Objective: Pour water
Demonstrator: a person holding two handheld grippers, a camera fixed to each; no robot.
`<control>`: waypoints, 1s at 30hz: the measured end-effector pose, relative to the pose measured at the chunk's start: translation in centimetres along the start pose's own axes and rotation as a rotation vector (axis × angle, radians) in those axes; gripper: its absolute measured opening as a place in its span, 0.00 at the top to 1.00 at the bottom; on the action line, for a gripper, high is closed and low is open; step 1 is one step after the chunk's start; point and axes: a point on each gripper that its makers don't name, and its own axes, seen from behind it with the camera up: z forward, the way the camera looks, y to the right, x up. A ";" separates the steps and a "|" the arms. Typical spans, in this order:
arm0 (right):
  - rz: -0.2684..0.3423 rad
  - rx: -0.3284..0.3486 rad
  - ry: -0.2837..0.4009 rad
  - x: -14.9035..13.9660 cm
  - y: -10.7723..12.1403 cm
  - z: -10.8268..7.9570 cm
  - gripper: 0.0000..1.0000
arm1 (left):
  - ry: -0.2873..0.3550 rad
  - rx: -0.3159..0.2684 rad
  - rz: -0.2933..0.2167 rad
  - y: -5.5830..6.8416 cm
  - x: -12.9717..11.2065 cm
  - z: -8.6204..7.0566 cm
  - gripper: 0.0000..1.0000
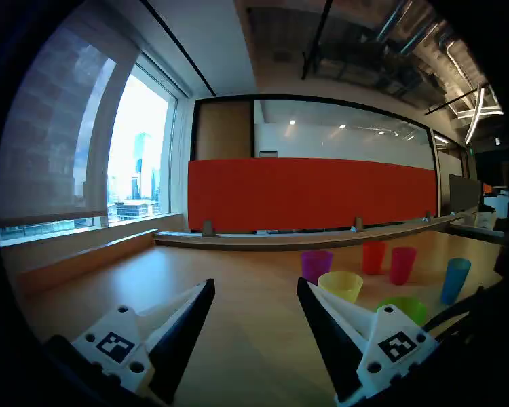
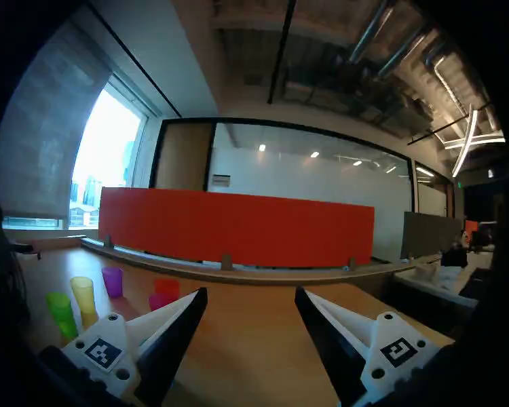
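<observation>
Long wooden table (image 1: 254, 325), red divider panel (image 1: 309, 193) behind it, bright city window (image 1: 139, 169), exposed ceiling pipes (image 1: 404, 27), strip lights (image 1: 475, 112)

Left tool (image 1: 255, 282), right tool (image 2: 250, 292), black fingers (image 1: 183, 332), white mounts (image 1: 353, 315), markers (image 1: 115, 346)

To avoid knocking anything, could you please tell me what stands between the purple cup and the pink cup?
The red cup stands between the purple cup and the pink cup, in the left gripper view.
</observation>
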 end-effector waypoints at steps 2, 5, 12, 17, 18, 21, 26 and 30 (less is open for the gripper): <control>0.012 0.002 0.000 -0.6 -0.1 0.3 0.00 | 0.000 0.000 0.000 0.0 0.0 0.0 0.10; 0.028 -0.011 -0.008 -1.7 0.0 0.7 0.00 | 0.000 0.000 0.000 0.0 0.0 0.0 0.11; 0.034 -0.020 -0.033 -4.5 0.0 1.2 0.00 | 0.000 0.000 0.000 0.1 0.0 0.0 0.10; 0.048 -0.028 -0.055 -5.8 0.7 1.3 0.00 | 0.000 0.000 0.000 0.1 0.0 0.0 0.10; 0.050 -0.029 -0.057 -5.9 0.8 1.3 0.00 | 0.000 0.000 0.000 0.1 0.0 0.0 0.10; 0.056 -0.031 -0.052 -6.0 1.1 1.2 0.00 | 0.000 0.000 0.000 0.1 0.0 0.0 0.11; 0.050 -0.029 -0.056 -6.6 1.3 1.4 0.00 | 0.000 0.000 0.000 0.0 0.0 0.0 0.11; 0.044 -0.023 -0.056 -6.9 1.1 1.7 0.00 | 0.000 0.000 0.000 0.0 0.0 0.0 0.11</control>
